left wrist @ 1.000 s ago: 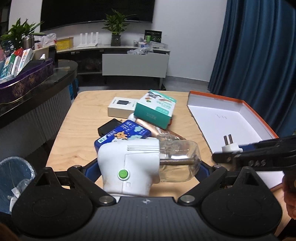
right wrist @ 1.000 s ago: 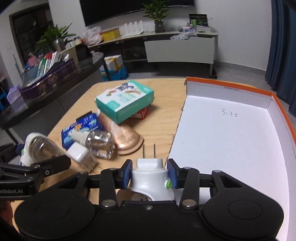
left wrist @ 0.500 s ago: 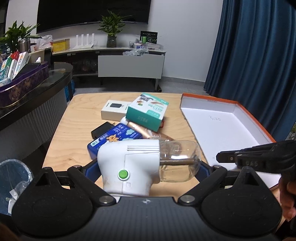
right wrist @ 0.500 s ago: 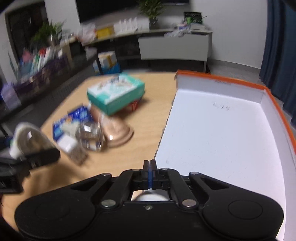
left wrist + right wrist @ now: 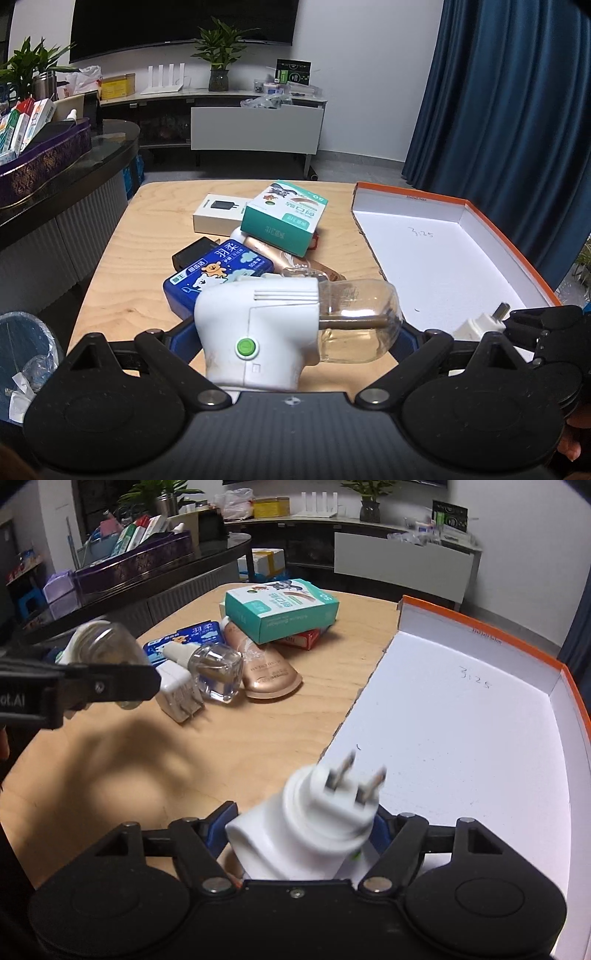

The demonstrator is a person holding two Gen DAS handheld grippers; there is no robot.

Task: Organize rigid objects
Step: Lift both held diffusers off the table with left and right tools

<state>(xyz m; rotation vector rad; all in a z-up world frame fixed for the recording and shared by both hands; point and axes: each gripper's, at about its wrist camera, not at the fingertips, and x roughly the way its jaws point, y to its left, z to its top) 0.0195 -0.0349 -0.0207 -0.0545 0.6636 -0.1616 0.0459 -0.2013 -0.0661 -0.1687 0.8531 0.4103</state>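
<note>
Two plug-in vaporizers are in my grippers, one each. My left gripper pinches a white vaporizer with a clear bottle, blue pads pressed on both sides, above the wooden table and left of the orange-rimmed box lid. My right gripper has just been opening; a white plug unit with two prongs sits between its jaws, blurred, at the near-left edge of the lid. I cannot tell whether the pads still press it.

Left of the lid, on the table, I count:
- one teal carton, topmost
- one red box, under the carton
- one rose-gold tube
- one blue tissue pack
- one white phone-charger box
- one black adapter
- one white adapter
- one more clear-bottle vaporizer, lying beside the tube

The lid's floor is bare apart from handwriting.
</note>
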